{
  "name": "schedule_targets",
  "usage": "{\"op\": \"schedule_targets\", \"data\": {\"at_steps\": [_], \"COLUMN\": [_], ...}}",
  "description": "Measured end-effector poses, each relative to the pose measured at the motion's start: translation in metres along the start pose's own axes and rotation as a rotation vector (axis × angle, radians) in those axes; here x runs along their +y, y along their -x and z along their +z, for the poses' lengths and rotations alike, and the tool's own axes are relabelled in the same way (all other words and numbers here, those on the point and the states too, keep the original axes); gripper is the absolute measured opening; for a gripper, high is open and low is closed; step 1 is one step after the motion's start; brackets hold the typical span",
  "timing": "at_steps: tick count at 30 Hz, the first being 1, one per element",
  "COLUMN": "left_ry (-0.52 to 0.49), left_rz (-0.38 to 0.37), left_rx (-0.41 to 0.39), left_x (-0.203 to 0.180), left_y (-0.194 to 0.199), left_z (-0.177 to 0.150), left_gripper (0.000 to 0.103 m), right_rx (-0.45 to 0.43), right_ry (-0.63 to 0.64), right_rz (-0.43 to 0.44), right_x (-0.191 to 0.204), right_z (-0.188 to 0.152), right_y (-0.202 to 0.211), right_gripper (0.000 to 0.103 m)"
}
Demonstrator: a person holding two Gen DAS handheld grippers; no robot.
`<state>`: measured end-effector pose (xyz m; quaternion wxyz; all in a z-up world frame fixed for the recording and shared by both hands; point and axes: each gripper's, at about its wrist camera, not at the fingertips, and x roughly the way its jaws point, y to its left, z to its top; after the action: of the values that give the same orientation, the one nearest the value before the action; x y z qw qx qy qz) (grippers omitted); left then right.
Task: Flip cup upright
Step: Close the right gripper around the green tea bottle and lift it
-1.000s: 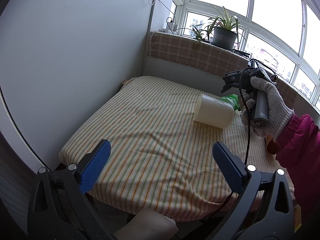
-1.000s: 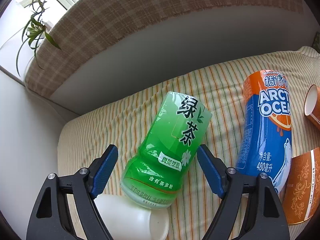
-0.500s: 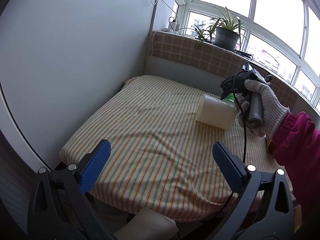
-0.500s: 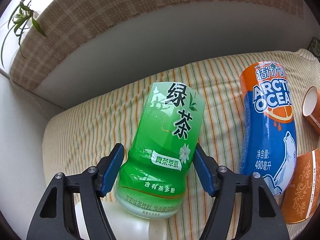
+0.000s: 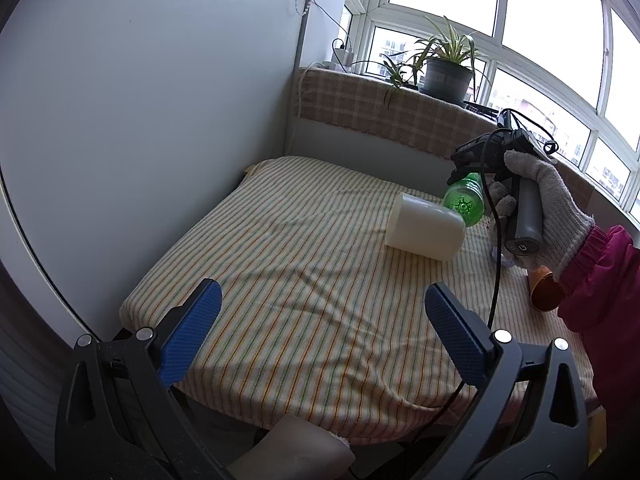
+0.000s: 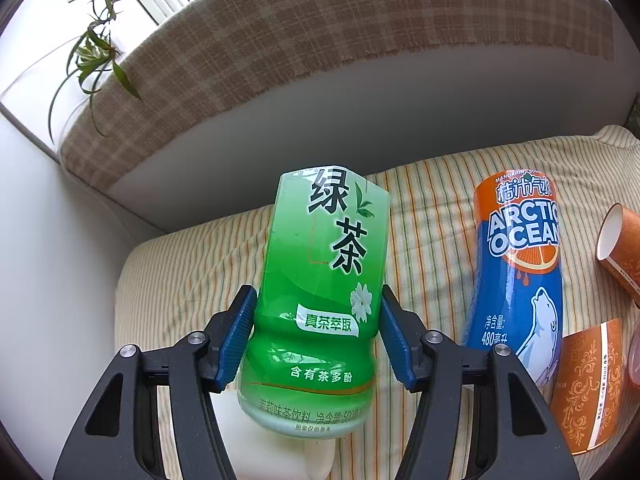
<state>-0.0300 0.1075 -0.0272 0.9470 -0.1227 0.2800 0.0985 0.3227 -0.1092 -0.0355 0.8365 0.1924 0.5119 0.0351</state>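
Observation:
A green tea-bottle cup is gripped between the blue pads of my right gripper, tilted, its bottom end lifted toward the camera. In the left wrist view the same green cup shows at the far right, raised off the cloth with its base facing the camera, under my right gripper held by a gloved hand. A white cup lies on its side on the striped tablecloth just beside it. My left gripper is open and empty above the table's near edge.
A blue-orange Arctic Ocean cup lies to the right of the green one. Orange paper cups lie further right. A plaid-covered ledge with a potted plant runs behind. A white wall panel stands at the left.
My right gripper moved forward around the green cup and closed on it, then lifted its base off the cloth. My left gripper stayed open and nearly still.

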Motion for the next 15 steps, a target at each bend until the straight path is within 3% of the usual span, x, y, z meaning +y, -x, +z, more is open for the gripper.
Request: {"op": "schedule_targets", "data": {"at_steps": [15], "left_ry": [-0.034], "left_rz": [-0.054], "left_rx": [0.005], "left_x": [-0.022], "left_y": [-0.003], "left_z": [0.002], "left_gripper": [0.103], "right_rx": [-0.081], "right_ry": [0.097], "right_rz": [0.174], "right_x": [-0.037], "right_z": [-0.038], "right_y": [0.101], "right_gripper": [0.059]}}
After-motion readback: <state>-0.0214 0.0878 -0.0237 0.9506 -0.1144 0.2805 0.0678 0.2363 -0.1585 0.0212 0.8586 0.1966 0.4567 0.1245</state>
